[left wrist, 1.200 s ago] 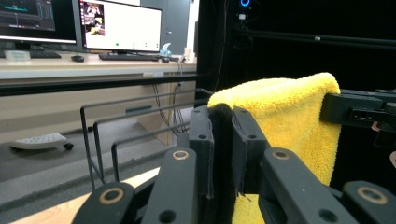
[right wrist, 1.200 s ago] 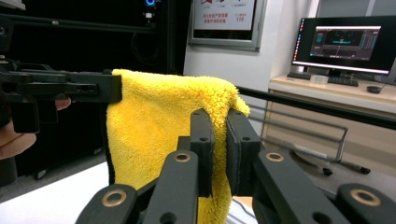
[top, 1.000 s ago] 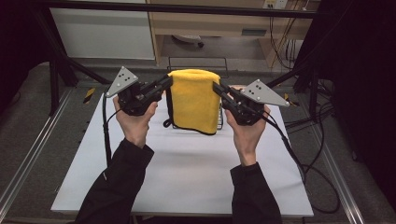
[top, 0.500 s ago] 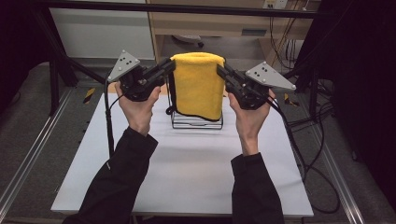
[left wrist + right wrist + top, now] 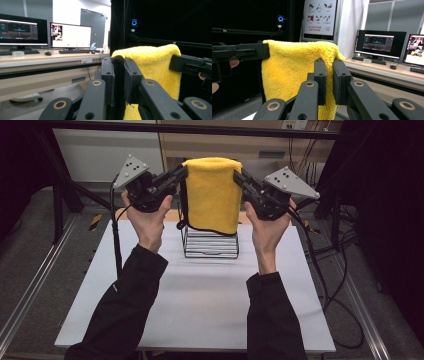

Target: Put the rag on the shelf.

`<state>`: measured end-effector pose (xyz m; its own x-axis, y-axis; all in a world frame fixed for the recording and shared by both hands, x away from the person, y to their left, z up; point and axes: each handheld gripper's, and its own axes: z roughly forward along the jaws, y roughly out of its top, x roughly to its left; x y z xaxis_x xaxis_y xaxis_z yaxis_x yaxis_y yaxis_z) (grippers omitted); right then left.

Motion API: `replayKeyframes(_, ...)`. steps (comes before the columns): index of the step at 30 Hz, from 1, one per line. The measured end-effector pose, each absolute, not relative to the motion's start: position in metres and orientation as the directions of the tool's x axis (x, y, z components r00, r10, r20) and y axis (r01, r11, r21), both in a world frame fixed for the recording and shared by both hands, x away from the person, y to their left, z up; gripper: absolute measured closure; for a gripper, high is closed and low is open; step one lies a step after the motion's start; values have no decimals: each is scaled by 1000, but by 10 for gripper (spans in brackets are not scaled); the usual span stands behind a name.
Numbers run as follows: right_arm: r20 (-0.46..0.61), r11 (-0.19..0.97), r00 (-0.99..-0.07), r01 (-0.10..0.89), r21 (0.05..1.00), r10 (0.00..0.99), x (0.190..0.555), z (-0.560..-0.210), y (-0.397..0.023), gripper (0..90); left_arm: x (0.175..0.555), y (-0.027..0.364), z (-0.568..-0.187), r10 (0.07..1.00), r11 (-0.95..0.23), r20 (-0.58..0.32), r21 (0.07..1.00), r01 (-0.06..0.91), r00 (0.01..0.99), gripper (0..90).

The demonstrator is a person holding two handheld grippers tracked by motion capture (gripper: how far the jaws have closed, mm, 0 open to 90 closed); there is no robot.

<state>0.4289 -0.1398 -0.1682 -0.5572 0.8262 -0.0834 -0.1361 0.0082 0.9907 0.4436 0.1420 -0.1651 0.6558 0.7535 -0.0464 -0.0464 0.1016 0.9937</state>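
Note:
A yellow towel [image 5: 212, 195] hangs folded in the air above the table, held by its two top corners. My left gripper [image 5: 183, 170] is shut on the towel's top left corner, and my right gripper [image 5: 237, 172] is shut on its top right corner. In the left gripper view the towel [image 5: 152, 65] spreads rightward from the closed jaws to the other gripper [image 5: 191, 66]. The right gripper view shows the towel [image 5: 294, 72] stretching left to the other gripper [image 5: 242, 53]. Below the towel a black wire rack [image 5: 210, 242] stands on the white table [image 5: 200, 305].
The table's far edge meets a wooden strip and dark frame posts. Cables trail down the right side of the table. Desks with monitors [image 5: 70, 35] stand beyond the workspace.
Both grippers have lifted the towel higher, clear above the wire rack, and the rack now shows beneath it.

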Motion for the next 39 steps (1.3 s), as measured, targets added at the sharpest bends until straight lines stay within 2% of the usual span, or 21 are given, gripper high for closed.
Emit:
replayKeyframes(7,-88,4,-546,-152,988,833,437,-153,-141,831,448,138,-147,769,71,-3,994,-81,640,802)
replayKeyframes(32,-72,-22,-533,-169,985,843,482,-122,-140,831,491,134,-112,784,74,-12,994,-75,621,802)
replayKeyframes(39,-80,-11,-524,-169,986,848,496,-119,-137,831,504,135,-111,792,65,-10,996,-68,611,802)
